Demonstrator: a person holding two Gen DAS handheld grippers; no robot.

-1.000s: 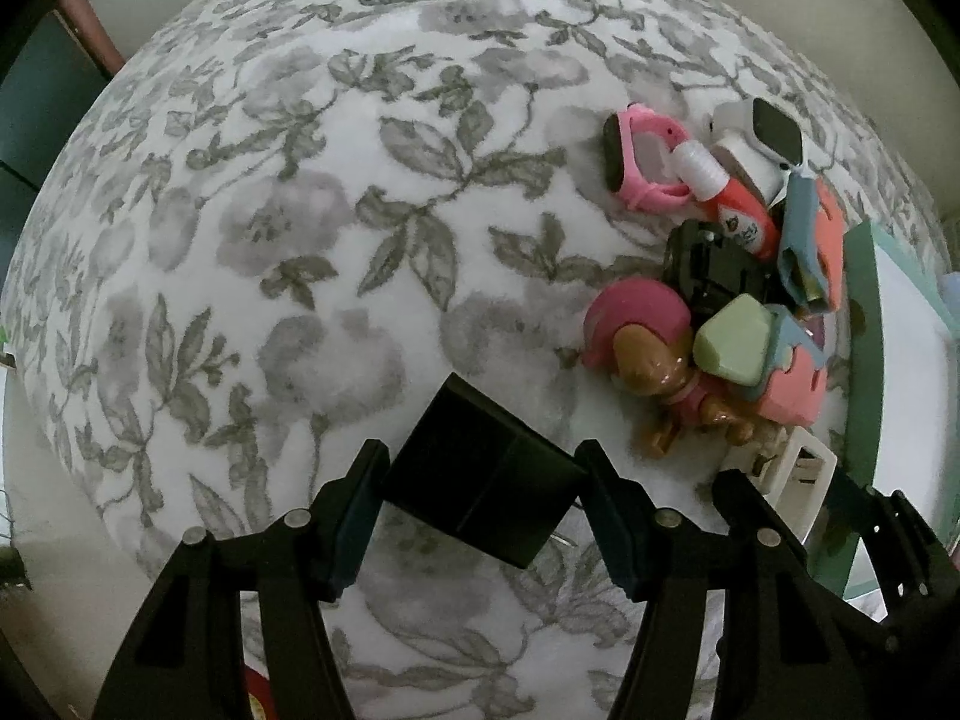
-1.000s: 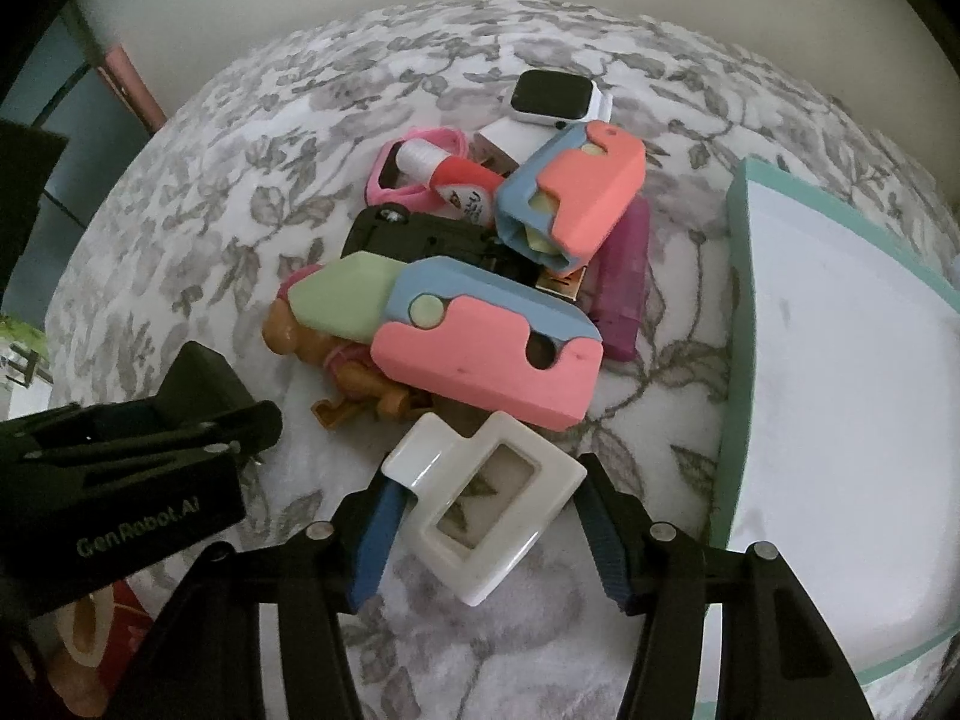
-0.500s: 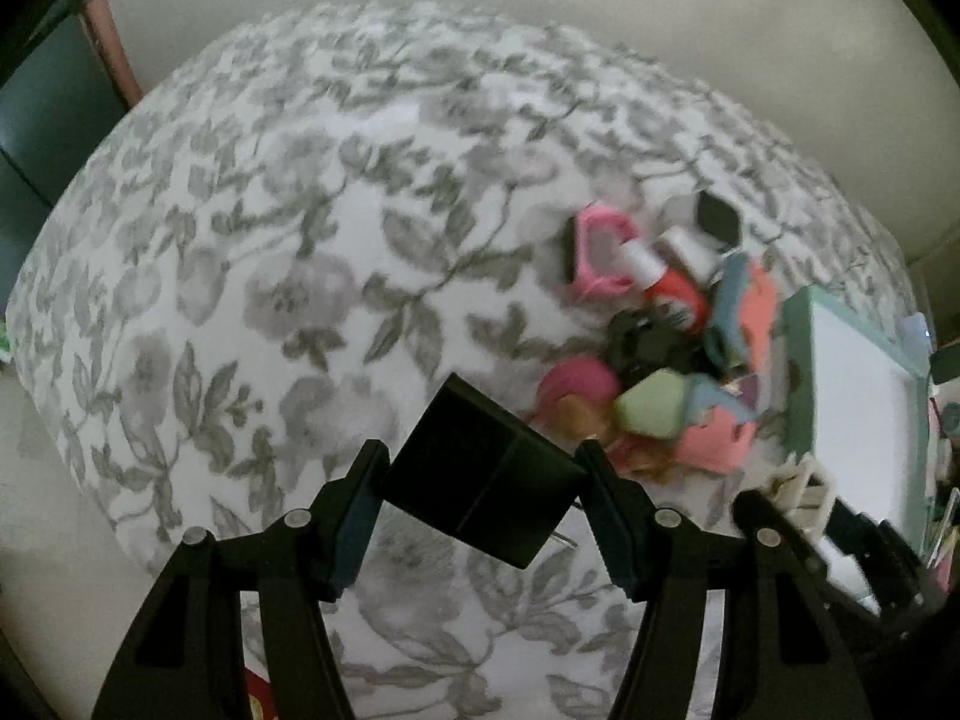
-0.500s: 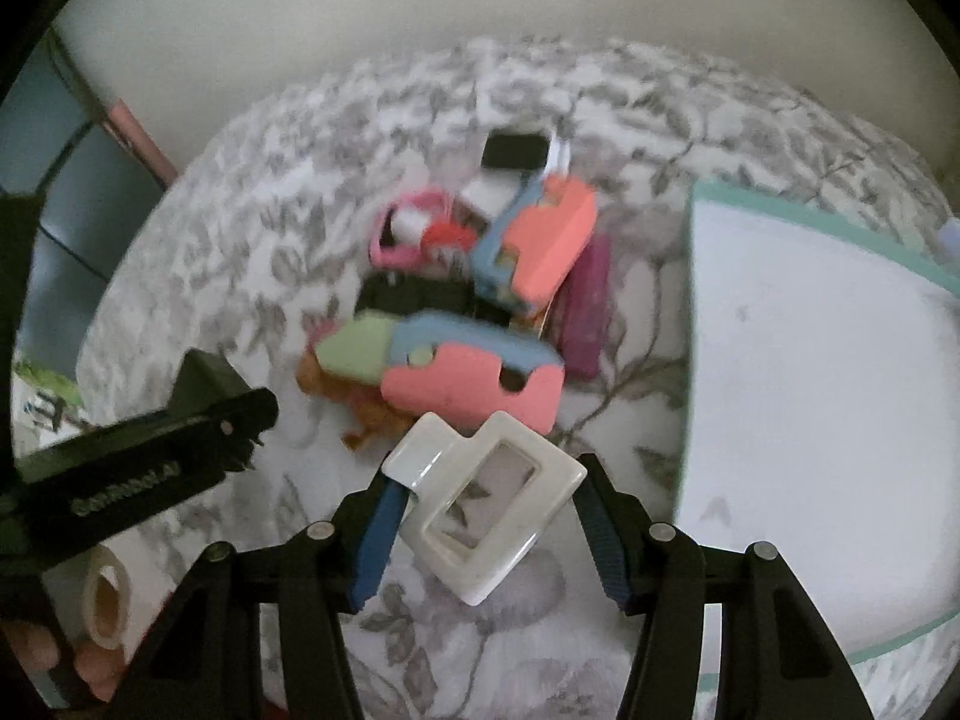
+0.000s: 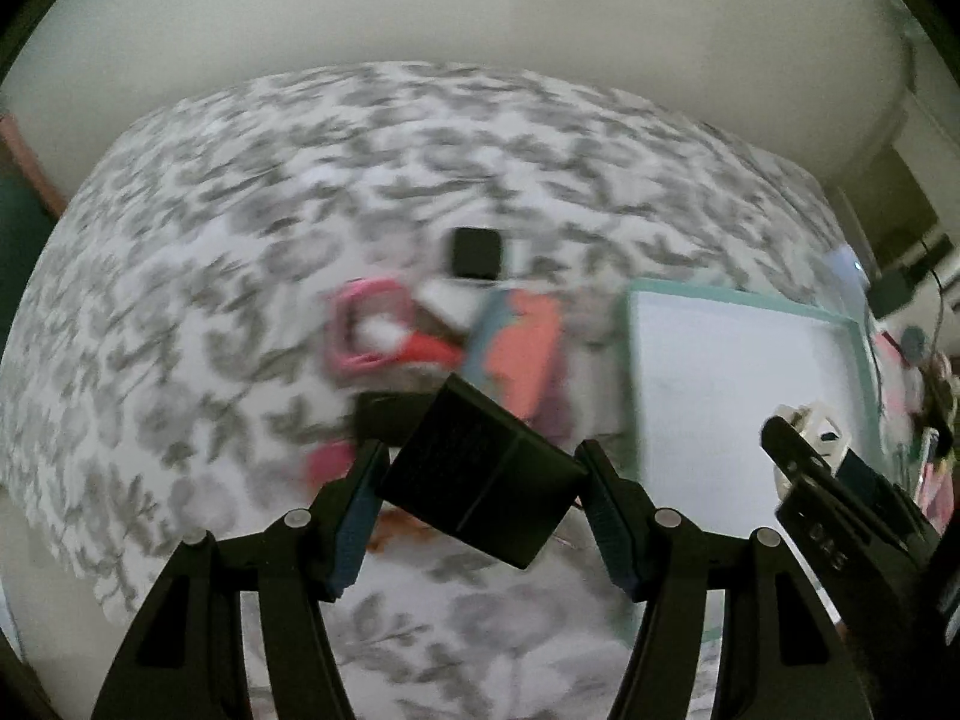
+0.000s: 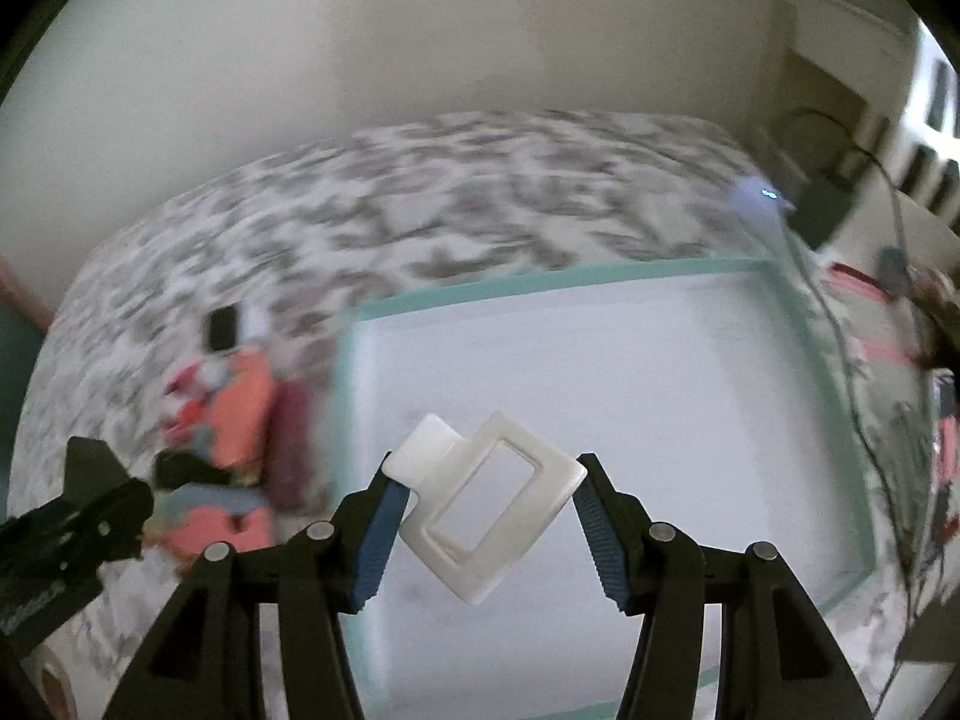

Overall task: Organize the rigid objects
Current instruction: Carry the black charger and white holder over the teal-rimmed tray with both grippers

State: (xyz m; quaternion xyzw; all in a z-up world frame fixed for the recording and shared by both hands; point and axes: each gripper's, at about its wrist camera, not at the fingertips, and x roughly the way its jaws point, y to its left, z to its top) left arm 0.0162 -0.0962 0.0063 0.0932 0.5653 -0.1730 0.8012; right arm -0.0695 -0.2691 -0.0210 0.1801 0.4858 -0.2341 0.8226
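My left gripper (image 5: pixel 480 483) is shut on a black square block (image 5: pixel 474 474) and holds it above the floral cloth, near the toy pile (image 5: pixel 456 348). My right gripper (image 6: pixel 486 501) is shut on a white rectangular clip (image 6: pixel 489 495) and holds it over the white tray with a teal rim (image 6: pixel 564 277). The tray also shows in the left wrist view (image 5: pixel 744 300), with the right gripper (image 5: pixel 828 450) above its right side. The pile holds pink, orange, blue and black toys, blurred in both views.
The floral cloth (image 5: pixel 210 228) covers the bed or table up to a pale wall. A black smartwatch face (image 5: pixel 477 255) lies at the pile's far side. Clutter and cables (image 6: pixel 900 324) sit right of the tray. The left gripper (image 6: pixel 72 528) shows at the right view's left edge.
Both grippers have lifted and swung to the right with their objects. The right gripper now hangs over the tray instead of the cloth beside the pile. The pile has not moved.
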